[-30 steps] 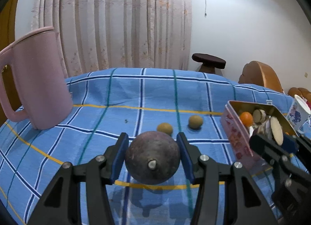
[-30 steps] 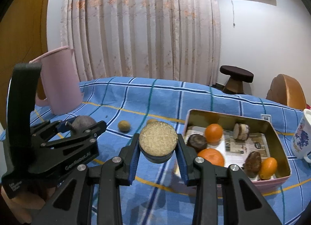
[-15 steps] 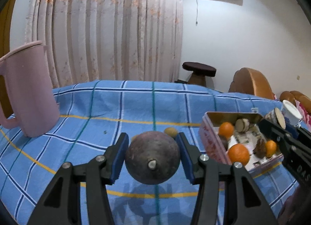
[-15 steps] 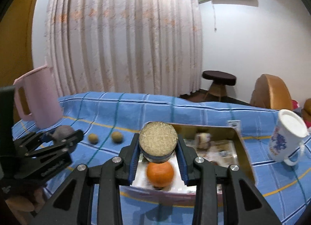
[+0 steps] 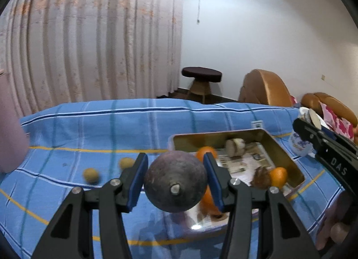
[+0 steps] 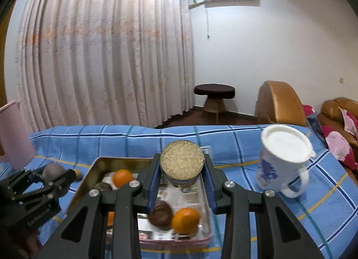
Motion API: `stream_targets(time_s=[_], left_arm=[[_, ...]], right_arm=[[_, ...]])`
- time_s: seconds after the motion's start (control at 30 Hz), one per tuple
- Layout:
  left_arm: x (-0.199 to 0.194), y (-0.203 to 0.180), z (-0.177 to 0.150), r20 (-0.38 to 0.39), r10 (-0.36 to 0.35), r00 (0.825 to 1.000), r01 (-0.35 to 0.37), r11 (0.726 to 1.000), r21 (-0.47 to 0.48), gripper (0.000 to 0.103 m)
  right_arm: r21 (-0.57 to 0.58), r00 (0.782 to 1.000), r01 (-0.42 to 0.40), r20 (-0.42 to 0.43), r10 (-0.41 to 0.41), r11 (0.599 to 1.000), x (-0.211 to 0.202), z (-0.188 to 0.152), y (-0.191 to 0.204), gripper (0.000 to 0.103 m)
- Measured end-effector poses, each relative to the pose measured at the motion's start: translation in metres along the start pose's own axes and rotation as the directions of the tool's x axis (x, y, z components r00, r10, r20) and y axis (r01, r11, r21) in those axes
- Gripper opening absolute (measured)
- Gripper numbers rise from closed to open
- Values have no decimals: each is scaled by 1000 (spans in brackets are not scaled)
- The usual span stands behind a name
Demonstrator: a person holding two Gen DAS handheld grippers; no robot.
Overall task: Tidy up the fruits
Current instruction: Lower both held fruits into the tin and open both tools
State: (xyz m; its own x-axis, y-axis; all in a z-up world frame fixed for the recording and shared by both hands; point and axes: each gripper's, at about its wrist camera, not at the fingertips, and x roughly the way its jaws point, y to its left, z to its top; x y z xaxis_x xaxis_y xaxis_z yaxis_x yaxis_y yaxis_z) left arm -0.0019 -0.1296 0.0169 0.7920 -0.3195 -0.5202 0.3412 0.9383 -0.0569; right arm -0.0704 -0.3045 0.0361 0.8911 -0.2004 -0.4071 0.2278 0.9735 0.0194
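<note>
Above the tin's [image 5: 288,158] near left corner, the dark round fruit [image 5: 175,184] sits clamped in the left gripper [image 5: 175,184], presumably for dropping in, while the right gripper [image 6: 182,178] pinches a cut-faced round piece [image 6: 182,160] over the oranges [image 6: 185,219].

The right tool [image 6: 182,183] grips a tan-topped round fruit [image 6: 182,160] above the tin [image 6: 89,180]; a mug [image 6: 283,160] stands beside it.

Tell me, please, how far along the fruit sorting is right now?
Done: oranges and brown fruits lie in the gold metal tin. In hand: left tongs hold a dark round fruit, right tongs a tan-faced cut piece. Left: two small tan fruits on the blue tablecloth.
</note>
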Motion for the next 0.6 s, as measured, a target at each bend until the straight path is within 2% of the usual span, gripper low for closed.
stream_targets(time_s=[0.23,0.6], left_arm=[[20,-38,6,-18,-22,1000,23,999,34,53],[45,-44,7,-58,-15,998,17,1000,25,53]], right_arm=[[-9,999,19,-39,-20,1000,14,-4,-11,37],[4,995,7,-96,-6,1000,39,-6,-9,37]])
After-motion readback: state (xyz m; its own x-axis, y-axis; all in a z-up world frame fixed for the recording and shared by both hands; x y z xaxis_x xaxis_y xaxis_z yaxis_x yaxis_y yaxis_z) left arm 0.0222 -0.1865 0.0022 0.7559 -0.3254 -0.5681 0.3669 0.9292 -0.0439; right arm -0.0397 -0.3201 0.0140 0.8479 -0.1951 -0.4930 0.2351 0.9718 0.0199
